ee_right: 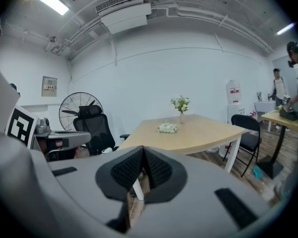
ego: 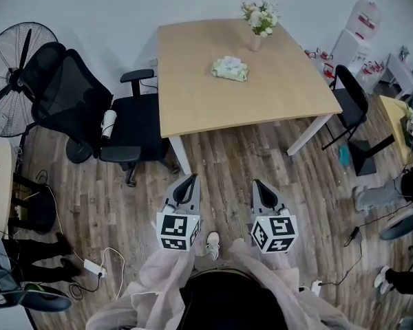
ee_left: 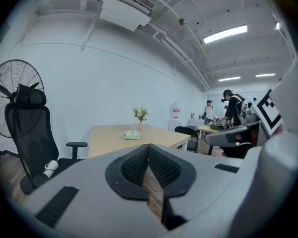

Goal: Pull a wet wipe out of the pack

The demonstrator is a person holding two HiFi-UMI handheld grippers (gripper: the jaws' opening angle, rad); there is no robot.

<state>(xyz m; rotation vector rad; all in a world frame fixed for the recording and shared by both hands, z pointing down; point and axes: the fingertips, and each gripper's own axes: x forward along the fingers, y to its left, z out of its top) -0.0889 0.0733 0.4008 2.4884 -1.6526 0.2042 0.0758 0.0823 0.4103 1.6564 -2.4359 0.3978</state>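
Observation:
A pale green wet wipe pack [ego: 230, 68] lies on the wooden table [ego: 193, 95], toward its far side, near a vase of flowers [ego: 259, 20]. In the left gripper view the pack [ee_left: 132, 136] shows small and far off, and in the right gripper view the pack [ee_right: 168, 128] is likewise distant. My left gripper [ego: 188, 185] and right gripper [ego: 262, 191] hang side by side over the floor, short of the table's near edge. Both have their jaws shut with nothing between them. In their own views the left gripper [ee_left: 149, 150] and right gripper [ee_right: 143, 152] point toward the table.
A black office chair [ego: 89, 108] stands left of the table with a floor fan [ego: 14, 81] behind it. A black folding chair [ego: 351, 105] sits at the table's right. Cables and a power strip [ego: 96, 267] lie on the wood floor. People stand at a desk [ee_left: 223, 125] far right.

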